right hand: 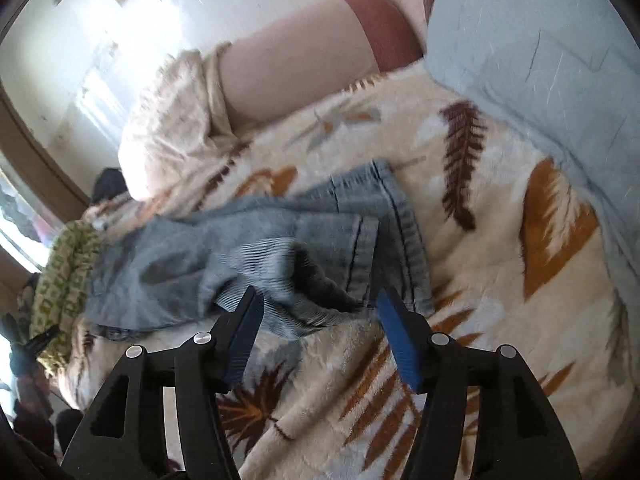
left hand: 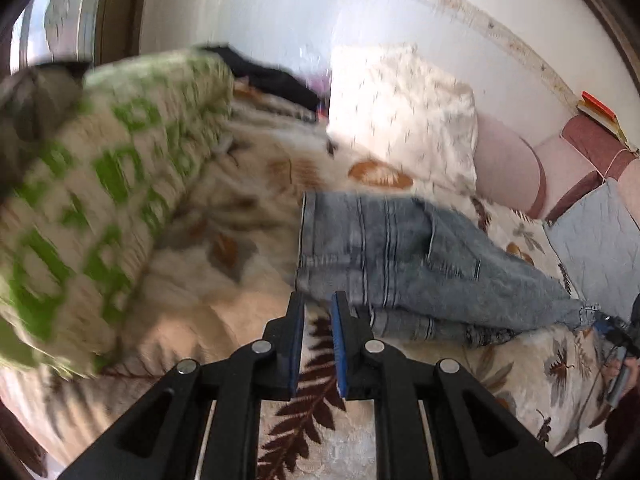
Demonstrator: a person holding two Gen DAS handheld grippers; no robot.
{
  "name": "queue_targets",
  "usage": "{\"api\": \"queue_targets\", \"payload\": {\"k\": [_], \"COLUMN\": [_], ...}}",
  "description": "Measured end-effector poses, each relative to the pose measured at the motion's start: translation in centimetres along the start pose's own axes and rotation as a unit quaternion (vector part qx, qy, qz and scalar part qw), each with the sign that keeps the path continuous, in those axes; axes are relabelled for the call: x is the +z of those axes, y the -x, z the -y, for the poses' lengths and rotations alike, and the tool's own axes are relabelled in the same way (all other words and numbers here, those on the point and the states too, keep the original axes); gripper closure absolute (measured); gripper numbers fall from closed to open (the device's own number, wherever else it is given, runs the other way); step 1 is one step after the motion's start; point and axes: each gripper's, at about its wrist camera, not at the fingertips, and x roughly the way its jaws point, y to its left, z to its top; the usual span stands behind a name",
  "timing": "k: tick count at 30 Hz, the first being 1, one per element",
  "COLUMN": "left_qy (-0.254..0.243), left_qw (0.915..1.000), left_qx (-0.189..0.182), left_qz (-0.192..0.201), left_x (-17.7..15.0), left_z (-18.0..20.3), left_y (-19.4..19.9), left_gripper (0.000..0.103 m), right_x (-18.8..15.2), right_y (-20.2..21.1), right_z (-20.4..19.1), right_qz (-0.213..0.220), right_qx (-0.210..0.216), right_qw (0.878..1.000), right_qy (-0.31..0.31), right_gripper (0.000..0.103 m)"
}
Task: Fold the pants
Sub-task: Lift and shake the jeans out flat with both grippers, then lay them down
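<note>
Light blue jeans [left hand: 400, 256] lie folded across a cream blanket [left hand: 224, 320] with a leaf print. My left gripper [left hand: 318, 300] sits at the near left corner of the jeans. Its jaws are nearly together, and the denim edge is pinched at their tips. In the right wrist view the jeans [right hand: 248, 248] lie bunched, with a hem [right hand: 404, 216] pointing away. My right gripper [right hand: 318, 300] stands open just in front of a loose denim fold, and its pads touch nothing. The right gripper and a hand [left hand: 618, 356] show at the far right of the left wrist view.
A green-and-cream patterned cushion [left hand: 92, 208] lies to the left. A white pillow [left hand: 404, 112] and a pink bolster [left hand: 508, 168] lean against the wall. A pale blue quilted pad [right hand: 540, 48] borders the blanket on the right. Dark clothes [left hand: 276, 76] lie further back.
</note>
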Motion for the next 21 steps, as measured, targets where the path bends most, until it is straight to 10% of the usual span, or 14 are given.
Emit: {"api": "queue_targets", "payload": {"k": [7, 11, 21], "left_qy": [-0.058, -0.058, -0.06], "left_qw": [0.9972, 0.9952, 0.9919], "left_qx": [-0.043, -0.077, -0.112], "left_qz": [0.02, 0.013, 0.007], "left_x": [2.5, 2.8, 2.6], "left_z": [6.5, 10.5, 15.8], "left_y": [-2.0, -6.3, -13.2], "left_gripper": [0.084, 0.084, 0.079], "right_x": [5.3, 7.3, 0.8], "right_y": [-0.5, -5.1, -6.5], "right_z": [1.1, 2.1, 1.3], "right_qz": [0.029, -0.059, -0.122], "right_qx": [0.032, 0.012, -0.027], "right_qw": [0.998, 0.995, 0.992], "right_qy": [-0.041, -0.083, -0.012], "right_gripper": [0.039, 0.045, 0.06]}}
